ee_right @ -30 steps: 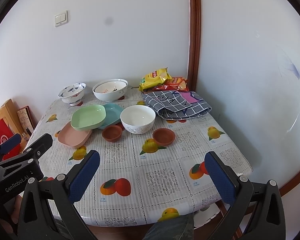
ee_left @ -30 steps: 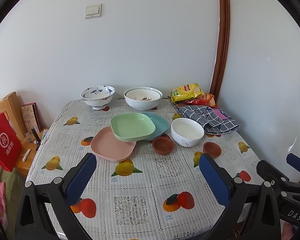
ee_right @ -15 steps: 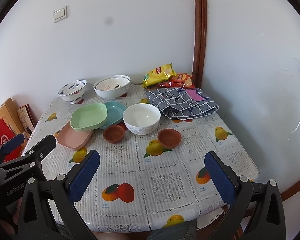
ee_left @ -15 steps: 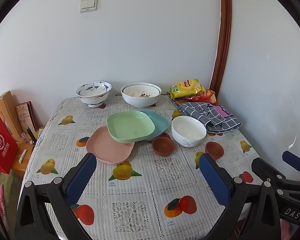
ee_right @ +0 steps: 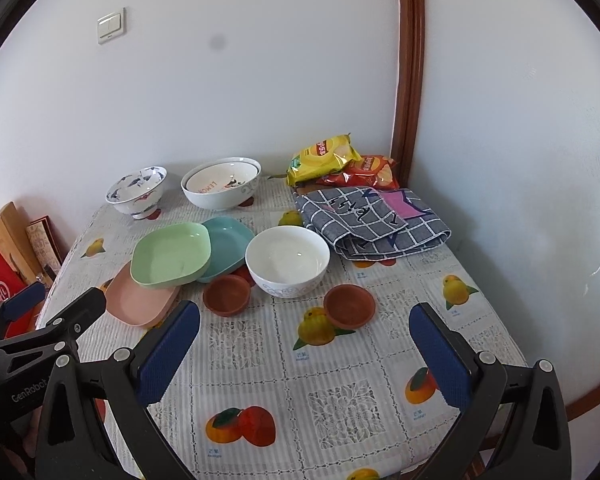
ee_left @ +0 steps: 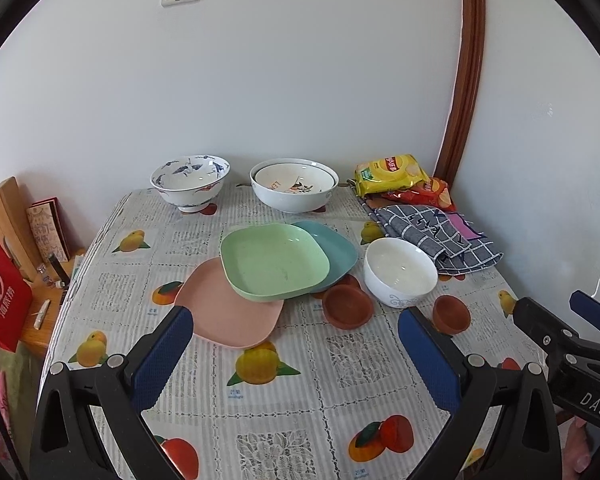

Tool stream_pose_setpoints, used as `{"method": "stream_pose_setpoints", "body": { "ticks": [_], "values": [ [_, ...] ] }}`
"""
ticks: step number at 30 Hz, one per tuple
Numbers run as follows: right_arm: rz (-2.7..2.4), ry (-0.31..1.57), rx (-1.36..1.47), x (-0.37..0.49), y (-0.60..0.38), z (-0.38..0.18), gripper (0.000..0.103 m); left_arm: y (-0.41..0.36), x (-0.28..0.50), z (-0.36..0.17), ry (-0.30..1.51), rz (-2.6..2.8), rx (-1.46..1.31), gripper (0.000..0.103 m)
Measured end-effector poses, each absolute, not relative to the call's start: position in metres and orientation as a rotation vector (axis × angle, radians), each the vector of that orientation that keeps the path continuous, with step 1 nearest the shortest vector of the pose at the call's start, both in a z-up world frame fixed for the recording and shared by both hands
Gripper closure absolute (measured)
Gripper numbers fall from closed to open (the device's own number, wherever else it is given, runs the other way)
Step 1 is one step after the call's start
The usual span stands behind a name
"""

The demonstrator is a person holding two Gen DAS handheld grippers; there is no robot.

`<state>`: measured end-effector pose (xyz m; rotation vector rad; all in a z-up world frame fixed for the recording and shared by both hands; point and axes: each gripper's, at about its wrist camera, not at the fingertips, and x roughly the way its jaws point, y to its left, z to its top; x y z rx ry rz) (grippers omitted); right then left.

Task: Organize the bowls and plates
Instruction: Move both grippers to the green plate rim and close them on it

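Above the table, both grippers gape empty.

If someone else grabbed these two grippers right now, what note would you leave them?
Left gripper: open, empty, above the table's near edge.
Right gripper: open, empty, likewise.
Green plate lies askew over the pink plate and teal plate.
White bowl sits between two brown saucers; blue-patterned bowl and nested bowls stand at the back.
Done: nothing apparent.
Left: square the plates, group the bowls.

Fruit-print table, plates, bowls, folded cloth, snack bags
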<state>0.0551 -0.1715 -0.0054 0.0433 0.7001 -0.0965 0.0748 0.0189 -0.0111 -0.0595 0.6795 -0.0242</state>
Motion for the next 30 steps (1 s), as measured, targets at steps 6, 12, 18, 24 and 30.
{"method": "stream_pose_setpoints", "body": {
  "ticks": [6, 12, 18, 24, 30],
  "values": [
    [-0.053, 0.733, 0.079, 0.086, -0.169, -0.014, 0.0, 0.036, 0.107, -0.021, 0.722, 0.014, -0.069, 0.0],
    [-0.025, 0.766, 0.094, 0.122, -0.167, -0.028, 0.001, 0.047, 0.141, -0.035, 0.77, 0.042, -0.064, 0.0],
    [0.016, 0.806, 0.075, 0.156, -0.153, -0.044, 0.009, 0.051, 0.177, -0.047, 0.807, 0.048, -0.048, 0.0],
    [0.083, 0.843, 0.034, 0.187, -0.129, -0.062, 0.02, 0.055, 0.206, -0.058, 0.826, 0.067, -0.04, 0.0],
    [0.115, 0.881, 0.025, 0.217, -0.118, -0.079, 0.035, 0.064, 0.236, -0.072, 0.862, 0.08, -0.053, 0.015]
  ]
}}
